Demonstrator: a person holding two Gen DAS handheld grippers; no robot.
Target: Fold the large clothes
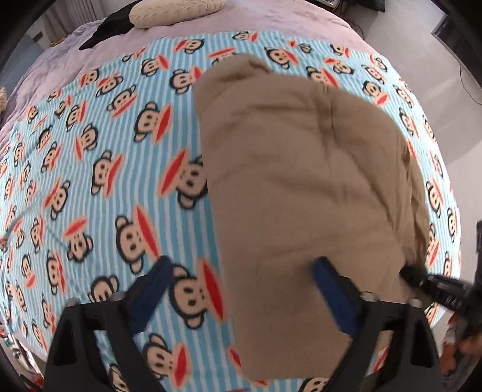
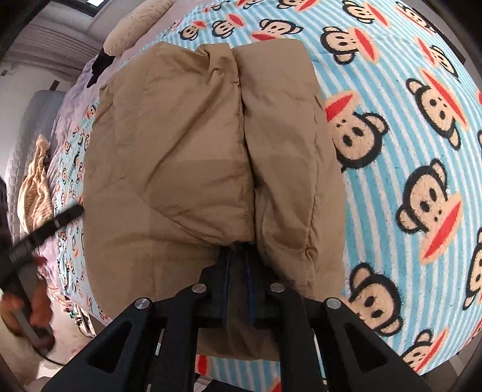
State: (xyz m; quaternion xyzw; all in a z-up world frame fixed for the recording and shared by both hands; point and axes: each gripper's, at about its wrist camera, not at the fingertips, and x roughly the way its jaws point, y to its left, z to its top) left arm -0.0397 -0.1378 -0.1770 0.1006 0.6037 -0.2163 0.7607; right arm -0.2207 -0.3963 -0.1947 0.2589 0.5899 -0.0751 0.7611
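Observation:
A tan padded garment (image 1: 301,181) lies folded lengthwise on a blue striped monkey-print blanket (image 1: 90,169) on the bed. My left gripper (image 1: 244,268) is open above the garment's near left edge, one finger over the blanket, one over the cloth. My right gripper (image 2: 238,250) is shut on the garment's near edge (image 2: 241,238), where two folded halves (image 2: 168,144) meet. In the left wrist view the right gripper's tip (image 1: 412,273) touches the garment's right side. The left gripper (image 2: 69,212) shows at the left of the right wrist view.
A cream pillow (image 1: 174,12) and a dark cloth (image 1: 105,30) lie at the head of the bed on a lilac sheet (image 1: 271,18). A striped beige cloth (image 2: 36,184) lies at the bed's far left edge. The floor (image 1: 421,54) is to the right.

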